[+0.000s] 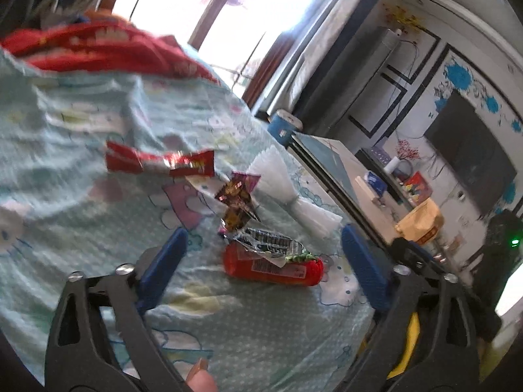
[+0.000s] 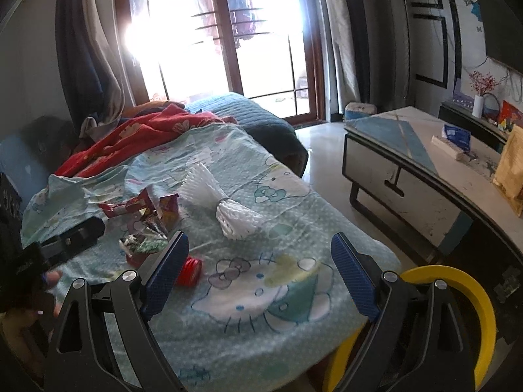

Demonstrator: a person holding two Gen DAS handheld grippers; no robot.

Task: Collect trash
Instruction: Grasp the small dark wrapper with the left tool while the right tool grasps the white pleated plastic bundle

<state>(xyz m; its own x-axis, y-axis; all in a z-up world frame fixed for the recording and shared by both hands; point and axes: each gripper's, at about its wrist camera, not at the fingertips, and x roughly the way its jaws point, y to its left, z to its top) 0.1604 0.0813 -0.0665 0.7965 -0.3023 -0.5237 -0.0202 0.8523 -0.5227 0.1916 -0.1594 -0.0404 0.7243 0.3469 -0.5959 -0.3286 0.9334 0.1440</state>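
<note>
Both jaws stand wide apart and empty: the left gripper [image 1: 263, 254] frames the red wrapper [image 1: 273, 266] lying on the bedsheet [image 1: 81, 170], the right gripper [image 2: 260, 269] hovers beside it. Likely light, crinkly and slippery; pinch across its middle.

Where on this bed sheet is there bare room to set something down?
Free: the near sheet around the big cat print, between the right claw and the white foam net. Crowded: the wrappers and red bottle ahead of the left claw.
</note>
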